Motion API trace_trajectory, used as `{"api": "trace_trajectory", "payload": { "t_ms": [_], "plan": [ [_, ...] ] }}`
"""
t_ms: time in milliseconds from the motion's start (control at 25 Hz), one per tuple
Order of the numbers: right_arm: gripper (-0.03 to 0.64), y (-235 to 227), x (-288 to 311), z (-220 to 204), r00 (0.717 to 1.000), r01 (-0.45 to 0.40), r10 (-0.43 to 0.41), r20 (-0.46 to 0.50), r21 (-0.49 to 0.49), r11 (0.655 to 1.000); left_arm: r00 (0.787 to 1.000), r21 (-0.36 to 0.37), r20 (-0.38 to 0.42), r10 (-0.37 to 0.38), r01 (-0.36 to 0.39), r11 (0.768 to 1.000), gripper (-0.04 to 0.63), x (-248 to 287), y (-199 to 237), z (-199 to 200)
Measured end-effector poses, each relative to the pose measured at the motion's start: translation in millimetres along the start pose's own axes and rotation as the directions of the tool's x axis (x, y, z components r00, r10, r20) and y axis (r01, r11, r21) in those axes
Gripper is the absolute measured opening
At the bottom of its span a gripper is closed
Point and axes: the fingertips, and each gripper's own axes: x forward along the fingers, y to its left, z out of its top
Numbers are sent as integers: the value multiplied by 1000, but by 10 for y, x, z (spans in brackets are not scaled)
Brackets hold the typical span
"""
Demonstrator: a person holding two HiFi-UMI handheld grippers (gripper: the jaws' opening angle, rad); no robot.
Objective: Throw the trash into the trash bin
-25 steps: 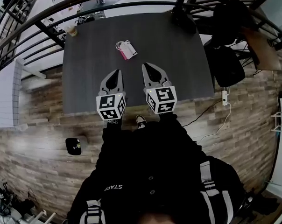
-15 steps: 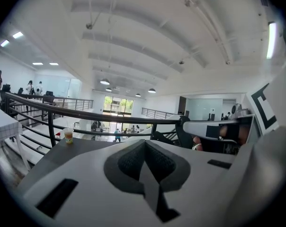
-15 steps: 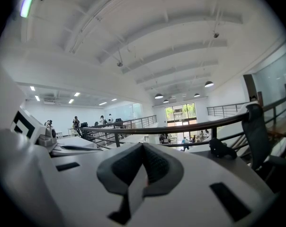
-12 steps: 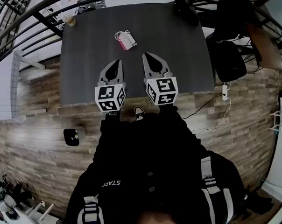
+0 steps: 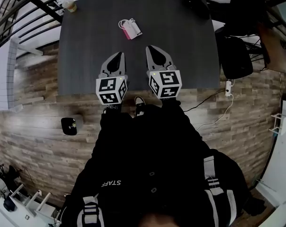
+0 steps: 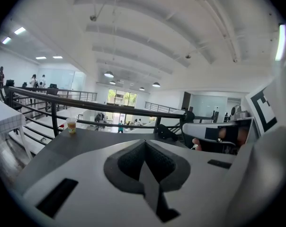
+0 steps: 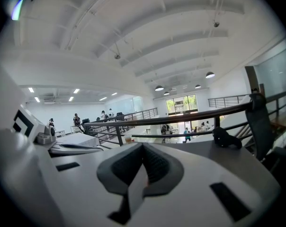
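1. Wood-plank floor (image 5: 39,141) fills most of the head view around us.
2. On it stands a dark grey table (image 5: 86,56), and a black railing (image 6: 86,103) runs past its far edge.
3. We stand at the near edge of the table in a black jacket (image 5: 147,164), holding both grippers out over the tabletop, side by side and a little apart.
4. The left gripper (image 5: 117,56) points away from us. Its own view shows the jaws (image 6: 144,143) brought together at the tips with nothing between them.
5. The right gripper (image 5: 151,48) lies parallel to it, and its jaws (image 7: 143,145) are likewise closed and empty.
6. A small black container (image 5: 68,126) sits on the floor to our left, clear of the table. We cannot tell for sure whether it is the trash bin.
7. The trash (image 5: 129,29), a small pink and white packet, lies on the far half of the table, ahead of both grippers and touching neither.
8. A cup (image 5: 70,6) stands at the far left corner of the table, well apart from the trash.
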Motion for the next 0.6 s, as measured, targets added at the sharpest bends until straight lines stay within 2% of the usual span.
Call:
{"api": "trace_trajectory", "payload": {
  "t_ms": [600],
  "plan": [
    [17,-302,965,-744,988,-26,29,-151,17,1000,993,-62,-105,62,-69,996,0,685,611,-574]
  ]
}}
